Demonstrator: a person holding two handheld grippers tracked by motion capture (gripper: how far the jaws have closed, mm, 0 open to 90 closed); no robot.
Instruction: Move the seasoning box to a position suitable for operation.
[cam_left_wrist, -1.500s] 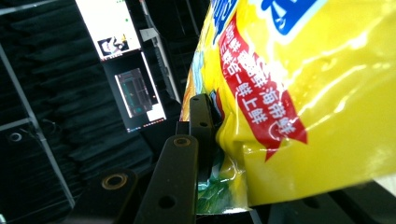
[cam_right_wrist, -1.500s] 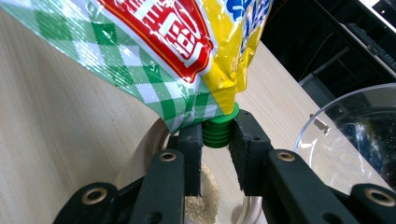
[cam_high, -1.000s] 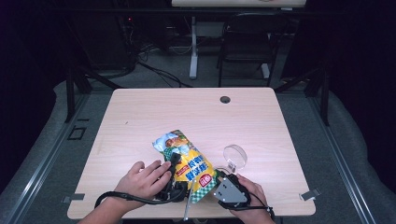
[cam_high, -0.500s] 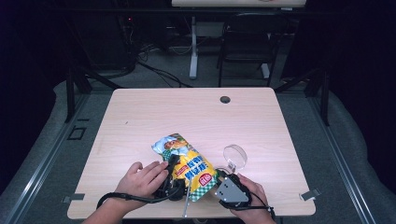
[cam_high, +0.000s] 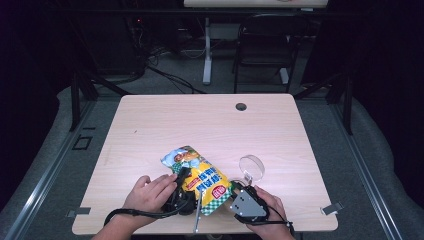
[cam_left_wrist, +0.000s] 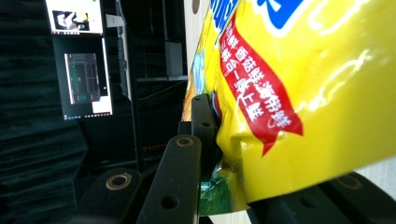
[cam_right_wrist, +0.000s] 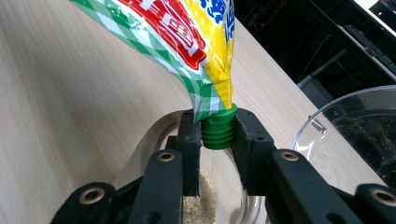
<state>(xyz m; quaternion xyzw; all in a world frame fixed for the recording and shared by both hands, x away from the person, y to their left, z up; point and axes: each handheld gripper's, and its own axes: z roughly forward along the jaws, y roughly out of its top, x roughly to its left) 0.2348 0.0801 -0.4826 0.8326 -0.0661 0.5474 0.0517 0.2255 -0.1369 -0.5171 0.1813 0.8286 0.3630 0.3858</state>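
Observation:
A yellow snack pouch (cam_high: 197, 176) with a green checked bottom lies tilted near the table's front edge. My left gripper (cam_high: 184, 196) is shut on its left side; in the left gripper view the jaw pinches the pouch (cam_left_wrist: 299, 84) at its crimped edge, with the left gripper (cam_left_wrist: 217, 140) partly hidden behind the foil. My right gripper (cam_high: 234, 194) is at the pouch's lower corner. In the right gripper view both pads of the right gripper (cam_right_wrist: 217, 140) press on a green ribbed cap (cam_right_wrist: 217, 125) at the end of the pouch (cam_right_wrist: 187, 32).
A clear round dish (cam_high: 251, 167) sits just beyond my right gripper, also seen as the clear dish (cam_right_wrist: 355, 126). Below the cap is a round container with beige granules (cam_right_wrist: 205, 200). The wooden table (cam_high: 200, 125) has a cable hole (cam_high: 241, 106) at the back.

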